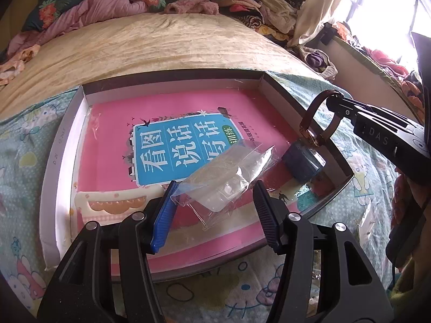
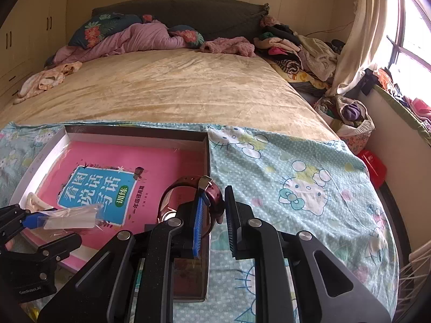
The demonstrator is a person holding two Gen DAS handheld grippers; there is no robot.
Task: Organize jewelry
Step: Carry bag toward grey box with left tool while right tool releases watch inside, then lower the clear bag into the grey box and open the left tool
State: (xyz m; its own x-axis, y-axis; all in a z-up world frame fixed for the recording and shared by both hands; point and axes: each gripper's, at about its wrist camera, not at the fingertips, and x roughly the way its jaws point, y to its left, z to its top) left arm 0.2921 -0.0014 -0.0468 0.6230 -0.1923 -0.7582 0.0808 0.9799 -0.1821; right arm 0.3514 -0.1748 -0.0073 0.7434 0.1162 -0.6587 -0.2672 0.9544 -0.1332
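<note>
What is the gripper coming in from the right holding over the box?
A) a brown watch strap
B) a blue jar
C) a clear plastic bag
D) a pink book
A: the right gripper pinches the looped brown watch strap above the box, while the clear bag sits in the left gripper, and the pink book and blue jar lie inside.

Brown leather watch (image 2: 207,196) looped, hanging above the tray's corner, clear plastic packet (image 1: 229,177) tilted over the tray
</note>
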